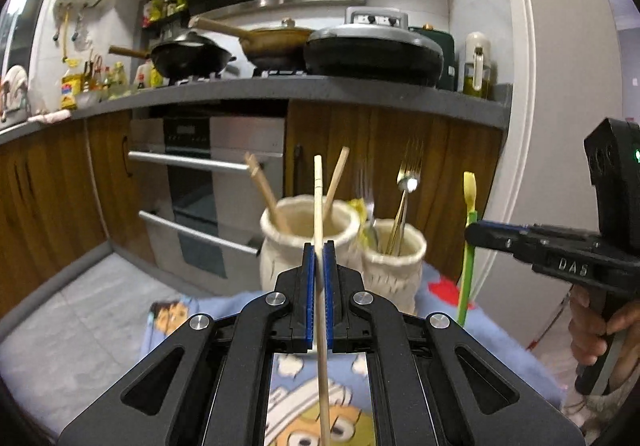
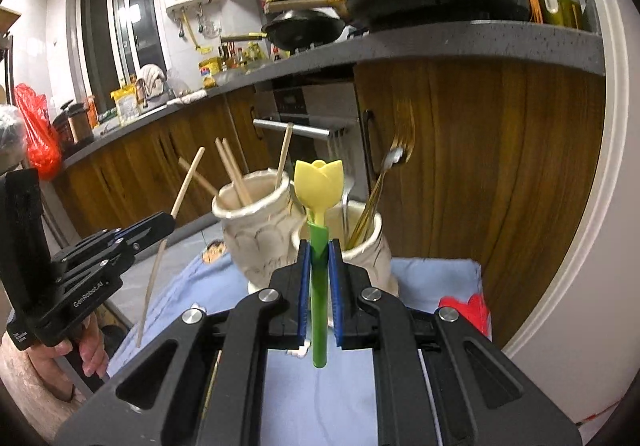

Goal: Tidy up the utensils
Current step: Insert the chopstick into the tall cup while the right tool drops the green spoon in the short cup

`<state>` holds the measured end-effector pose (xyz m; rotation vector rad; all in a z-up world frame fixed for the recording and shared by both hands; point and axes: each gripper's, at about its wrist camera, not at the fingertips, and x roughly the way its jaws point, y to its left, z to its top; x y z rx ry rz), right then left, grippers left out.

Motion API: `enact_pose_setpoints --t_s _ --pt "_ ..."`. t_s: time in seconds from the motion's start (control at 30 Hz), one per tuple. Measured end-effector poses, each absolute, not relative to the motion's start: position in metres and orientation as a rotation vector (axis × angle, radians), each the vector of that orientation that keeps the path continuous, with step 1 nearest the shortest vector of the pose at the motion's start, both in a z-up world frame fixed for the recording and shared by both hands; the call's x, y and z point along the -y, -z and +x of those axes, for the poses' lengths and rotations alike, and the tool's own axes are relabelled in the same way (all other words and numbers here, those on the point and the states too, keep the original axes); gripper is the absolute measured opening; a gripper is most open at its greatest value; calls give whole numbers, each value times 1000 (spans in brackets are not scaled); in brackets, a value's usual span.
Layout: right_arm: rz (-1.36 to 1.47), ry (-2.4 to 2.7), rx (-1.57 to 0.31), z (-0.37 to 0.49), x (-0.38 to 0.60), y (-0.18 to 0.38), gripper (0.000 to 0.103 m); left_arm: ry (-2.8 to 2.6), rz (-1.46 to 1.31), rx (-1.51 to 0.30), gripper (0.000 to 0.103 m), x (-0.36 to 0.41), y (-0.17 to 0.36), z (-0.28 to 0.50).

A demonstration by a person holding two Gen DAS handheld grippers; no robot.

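Just beyond both tips stand two jars: the left hand-held gripper (image 1: pixel 319 246) clamps an upright chopstick (image 1: pixel 318 198) before the chopstick jar (image 1: pixel 308 242); the right hand-held gripper (image 2: pixel 319 246) grips a tulip-ended utensil (image 2: pixel 319 230) facing the cutlery jar (image 2: pixel 360 250).

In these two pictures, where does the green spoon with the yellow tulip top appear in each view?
Left wrist view: the tulip spoon stands upright at the right, held by the right tool, right of the smaller jar.
Right wrist view: the spoon is at centre, between that tool's blue pads.
Shared landmark: the larger jar with chopsticks.
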<state>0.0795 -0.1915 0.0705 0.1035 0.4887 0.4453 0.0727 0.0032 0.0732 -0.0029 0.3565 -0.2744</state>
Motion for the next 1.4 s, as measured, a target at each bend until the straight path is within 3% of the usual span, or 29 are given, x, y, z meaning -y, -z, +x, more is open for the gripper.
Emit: enact_pose_setpoints --t_s 0.57,1.07,1.4 --pt "218 -446 -297 123 219 -114 9 287 -144 -108 5 8 -142 127" --pt "191 -445 -360 148 194 -84 9 106 -58 -89 5 22 -114 180" --pt "165 -454 -438 150 188 -59 9 154 32 -147 5 23 -93 156"
